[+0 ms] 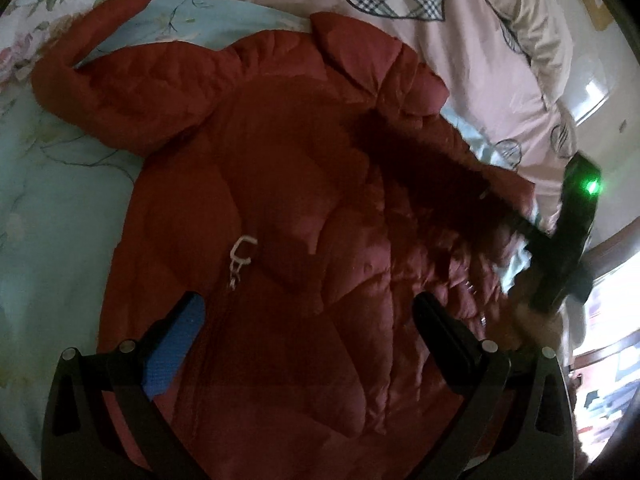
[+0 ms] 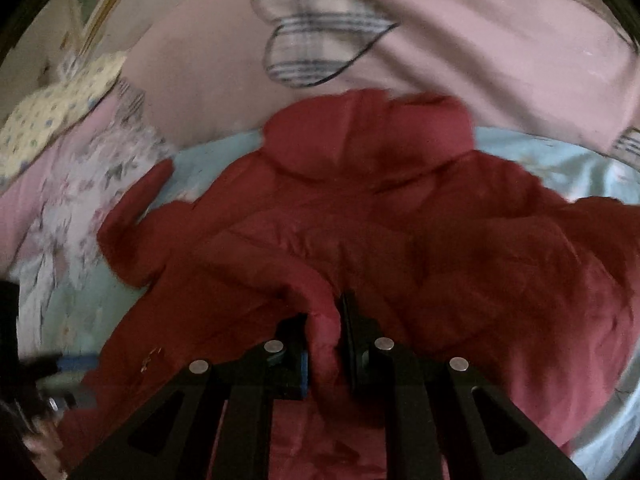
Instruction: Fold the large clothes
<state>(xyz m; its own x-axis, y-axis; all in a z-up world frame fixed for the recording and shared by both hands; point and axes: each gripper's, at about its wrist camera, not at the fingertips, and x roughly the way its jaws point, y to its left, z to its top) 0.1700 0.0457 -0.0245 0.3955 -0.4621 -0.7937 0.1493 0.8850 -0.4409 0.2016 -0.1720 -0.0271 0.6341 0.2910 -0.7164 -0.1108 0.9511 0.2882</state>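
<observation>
Bedding in pale blue floral print carries the work, with a pink quilt bearing plaid hearts heaped behind it. Your right gripper is pressed together on a raised ridge of the red padded jacket, near its right edge. Your left gripper hangs spread wide above the lower front, beside the white zip pull, gripping nothing. The jacket lies face up, one sleeve flung outward, hood toward the quilt. Judgement: the first side fold is in hand. Next, carry the pinched side across toward the zip line and bring that loose sleeve inward.
</observation>
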